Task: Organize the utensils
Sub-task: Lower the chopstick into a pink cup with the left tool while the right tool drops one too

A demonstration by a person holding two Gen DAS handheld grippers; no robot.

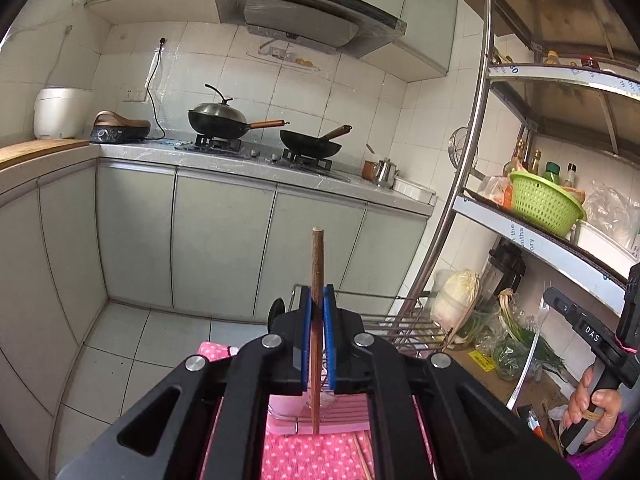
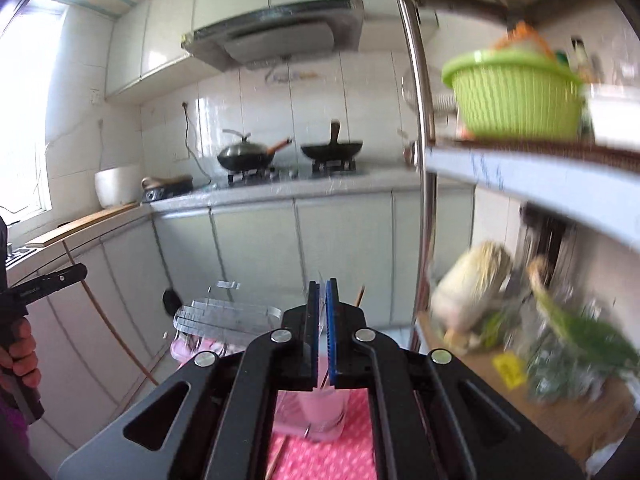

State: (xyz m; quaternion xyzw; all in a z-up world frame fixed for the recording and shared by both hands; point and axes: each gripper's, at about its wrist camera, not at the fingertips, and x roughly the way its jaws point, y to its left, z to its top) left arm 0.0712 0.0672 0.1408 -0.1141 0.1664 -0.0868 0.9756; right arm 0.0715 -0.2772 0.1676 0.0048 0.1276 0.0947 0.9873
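My left gripper (image 1: 318,292) is shut on a brown wooden chopstick (image 1: 317,256) that stands upright, sticking out above and below the blue pads. Under it a pink cup (image 1: 286,408) stands on a pink dotted cloth (image 1: 304,456), in front of a wire rack (image 1: 380,320). My right gripper (image 2: 322,292) is shut on a thin clear plastic utensil (image 2: 322,380), above the same pink cup (image 2: 320,408). The left wrist view shows the right gripper (image 1: 552,296) at the far right in a hand, the clear utensil (image 1: 528,352) hanging below it. At the right wrist view's left edge is the chopstick (image 2: 100,308).
Behind are grey cabinets and a counter (image 1: 224,160) with two woks (image 1: 224,120) on a stove and a white rice cooker (image 1: 60,112). A steel shelf unit (image 1: 472,160) stands at the right with a green basket (image 1: 544,204), and cabbage (image 1: 456,296) and greens lie lower down.
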